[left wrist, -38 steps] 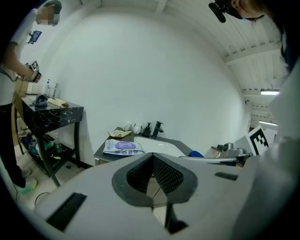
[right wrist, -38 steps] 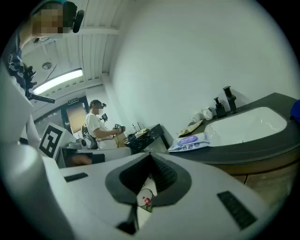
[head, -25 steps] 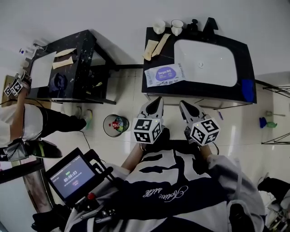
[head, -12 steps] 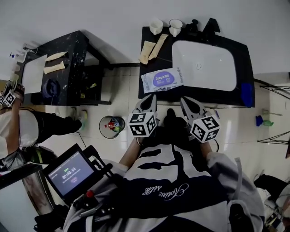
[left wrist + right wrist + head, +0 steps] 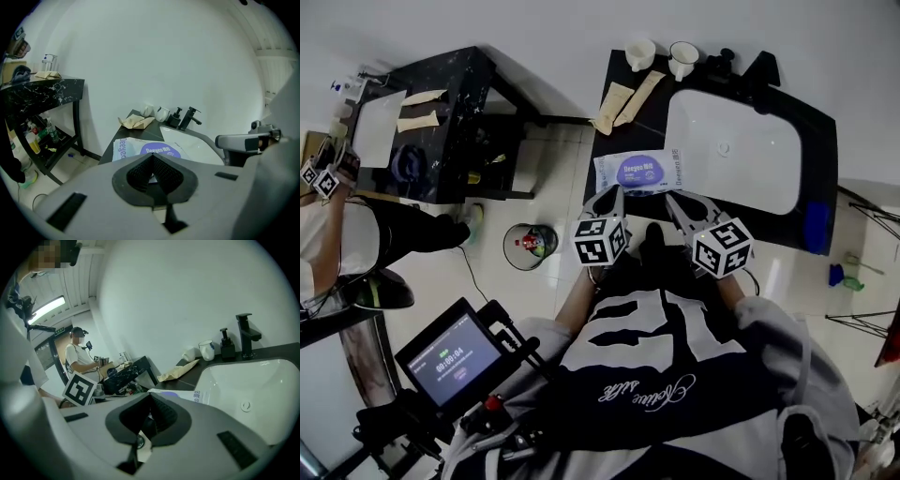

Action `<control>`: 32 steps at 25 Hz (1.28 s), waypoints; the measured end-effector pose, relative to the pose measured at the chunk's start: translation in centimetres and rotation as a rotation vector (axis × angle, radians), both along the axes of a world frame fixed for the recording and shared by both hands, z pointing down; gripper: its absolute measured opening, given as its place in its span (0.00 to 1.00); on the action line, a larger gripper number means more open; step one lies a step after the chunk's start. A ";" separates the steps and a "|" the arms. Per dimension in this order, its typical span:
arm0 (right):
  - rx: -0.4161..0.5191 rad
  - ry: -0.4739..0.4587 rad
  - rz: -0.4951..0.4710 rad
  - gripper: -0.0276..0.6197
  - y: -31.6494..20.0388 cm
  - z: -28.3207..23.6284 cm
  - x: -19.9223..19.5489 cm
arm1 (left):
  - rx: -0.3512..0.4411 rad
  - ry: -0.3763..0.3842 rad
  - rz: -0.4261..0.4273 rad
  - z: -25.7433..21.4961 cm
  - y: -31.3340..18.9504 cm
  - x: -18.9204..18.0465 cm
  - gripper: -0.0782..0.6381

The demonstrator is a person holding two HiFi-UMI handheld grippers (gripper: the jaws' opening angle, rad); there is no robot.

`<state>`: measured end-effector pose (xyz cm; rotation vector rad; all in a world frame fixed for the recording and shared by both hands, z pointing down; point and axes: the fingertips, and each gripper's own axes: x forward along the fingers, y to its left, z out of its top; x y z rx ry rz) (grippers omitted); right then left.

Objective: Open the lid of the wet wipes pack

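The wet wipes pack (image 5: 639, 172) is a white flat pack with a purple oval lid, lying on the black counter (image 5: 609, 141) left of the sink. Its lid lies flat and closed. Both grippers hover just in front of the counter's near edge, apart from the pack. My left gripper (image 5: 613, 194) points at the pack's near left part, jaws shut and empty. My right gripper (image 5: 674, 200) points at its near right corner, also shut and empty. In the left gripper view the pack (image 5: 149, 150) shows just beyond the shut jaw tips (image 5: 151, 158). The right gripper view shows the pack's edge (image 5: 190, 396) past its shut tips (image 5: 150, 398).
A white sink (image 5: 741, 155) with a black faucet (image 5: 759, 66) fills the counter's right. Two cups (image 5: 639, 53) and brown paper packets (image 5: 623, 98) lie at the back left. A black marble side table (image 5: 441, 112), a floor bin (image 5: 530, 246) and another person (image 5: 328, 234) are to the left.
Both grippers and the head view have moved forward toward the counter, so the jaw tips now sit close to the pack's near edge. Both stayed shut.
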<state>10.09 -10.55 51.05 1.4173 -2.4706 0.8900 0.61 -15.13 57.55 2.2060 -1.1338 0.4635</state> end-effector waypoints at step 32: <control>0.077 0.567 -0.732 0.15 -5.2 9.6 -6.6 | -0.178 0.009 -0.084 6.6 -0.9 -0.4 0.11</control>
